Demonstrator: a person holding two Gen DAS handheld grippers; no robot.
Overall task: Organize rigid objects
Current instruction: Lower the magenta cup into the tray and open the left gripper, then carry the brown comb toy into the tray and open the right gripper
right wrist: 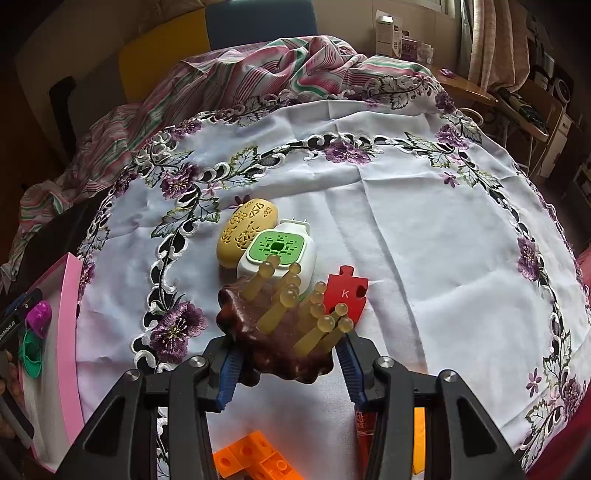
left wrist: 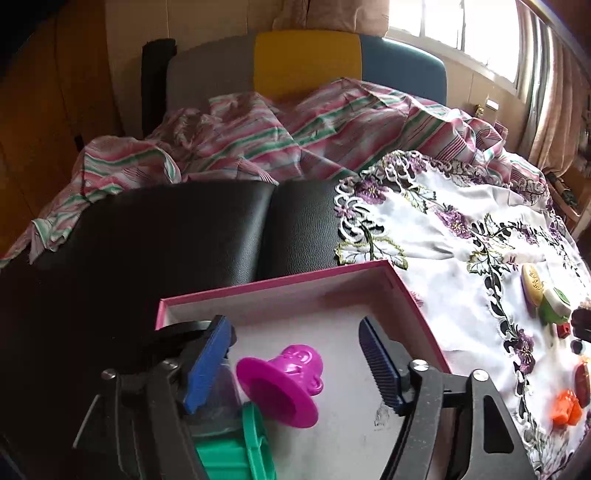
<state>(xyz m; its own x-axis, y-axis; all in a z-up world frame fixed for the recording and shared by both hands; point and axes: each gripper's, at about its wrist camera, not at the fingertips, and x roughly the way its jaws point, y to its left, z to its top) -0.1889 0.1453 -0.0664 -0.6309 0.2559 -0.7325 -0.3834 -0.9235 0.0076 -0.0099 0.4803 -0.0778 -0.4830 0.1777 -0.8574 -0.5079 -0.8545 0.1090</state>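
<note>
Toys are split between two spots: we see a magenta toy and a green ring piece inside the pink box, the rest out on the embroidered cloth.

Right gripper has its fingers closed on a brown massager with amber pegs. Its near edge is hidden behind the fingers.

Left gripper hangs over the box with fingers apart, gripping nothing. The green piece is cut off by the bottom frame edge and partly behind the left finger; we can't tell what it is.

On the cloth beyond the massager: yellow oval case touching a white-and-green plug-in, red puzzle piece marked K just beside. Orange blocks and a red item sit under the right gripper, mostly blocked.

Cloth lies over a black padded surface; striped sheet is bunched behind. Window and curtains at right, shelf clutter too blurred to read.
</note>
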